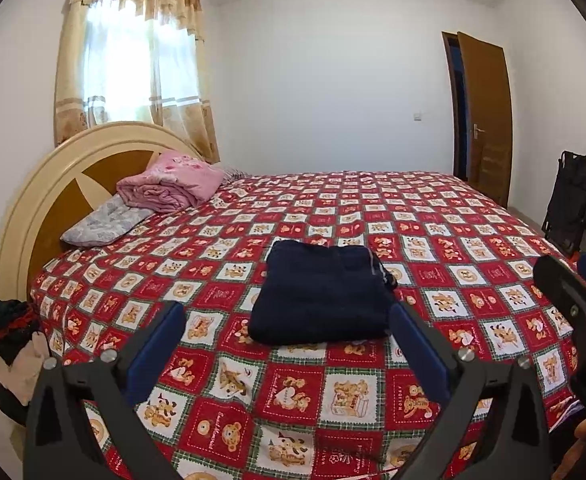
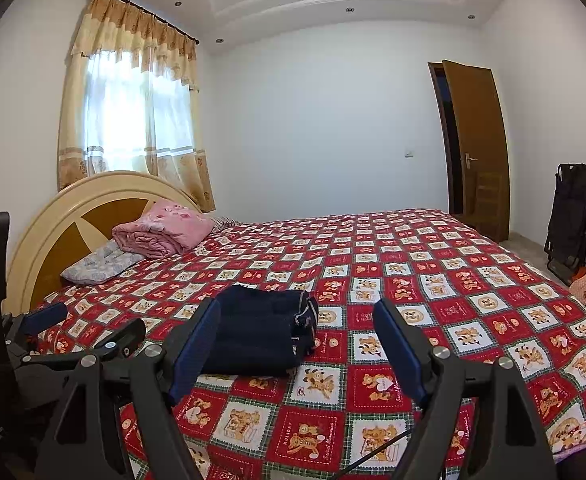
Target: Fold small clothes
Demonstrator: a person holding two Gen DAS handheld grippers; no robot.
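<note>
Folded navy garment on the bed, both my grippers spread wide and empty.

The dark navy garment (image 1: 321, 292) lies folded flat on the red teddy-bear bedspread (image 1: 333, 400), ahead of my left gripper (image 1: 289, 344). My right gripper (image 2: 297, 356) hangs just beside it, nothing between the blue pads (image 2: 195, 354). A pink blanket (image 1: 173, 184) sits by the headboard (image 1: 45, 200).

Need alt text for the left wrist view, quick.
A folded navy garment lies on a red teddy-bear bedspread, just beyond the open, empty left gripper. The right gripper shows at the right edge.
</note>
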